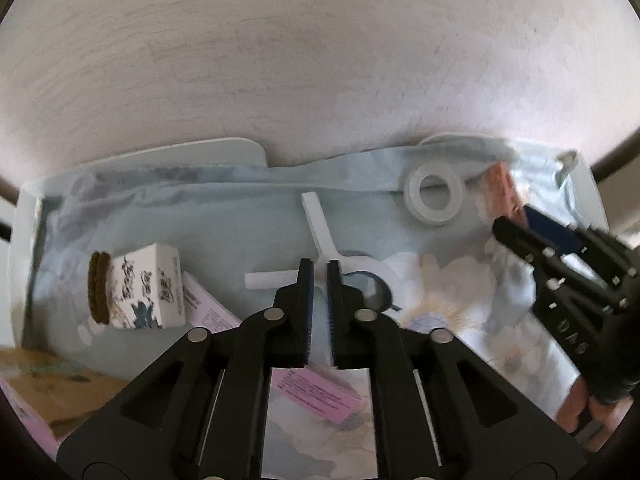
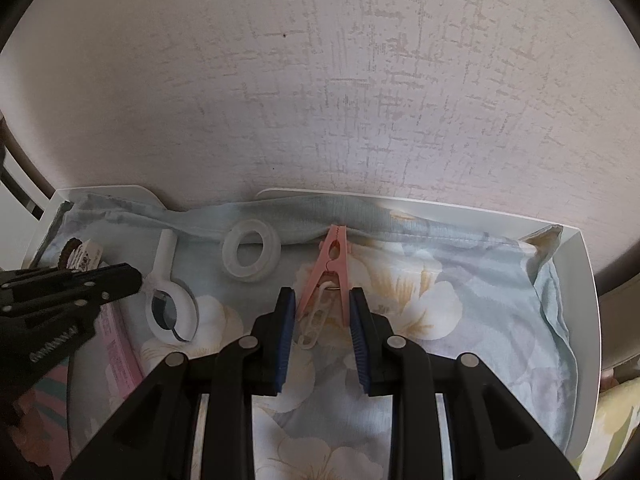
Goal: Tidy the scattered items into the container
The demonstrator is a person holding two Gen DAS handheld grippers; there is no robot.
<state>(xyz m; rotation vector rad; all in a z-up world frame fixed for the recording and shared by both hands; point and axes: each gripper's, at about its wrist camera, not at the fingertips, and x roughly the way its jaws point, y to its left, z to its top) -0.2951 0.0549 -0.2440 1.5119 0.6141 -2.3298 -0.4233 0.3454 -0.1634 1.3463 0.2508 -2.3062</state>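
Putting small things in the tray

The right gripper (image 2: 322,312) is pinching a pink peg (image 2: 325,280) inside the white tray (image 2: 576,280); it should let go gently. The left gripper (image 1: 319,284) is nearly pressed together, holding nothing.

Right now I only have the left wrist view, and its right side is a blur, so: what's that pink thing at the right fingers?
Observer: A pink clothespin, lying on the floral cloth.
Operator: Is it gripped?
Observer: It looks so. The right gripper has its fingers against both legs.
Operator: Anything else there?
Observer: A pale clip lies between those legs.
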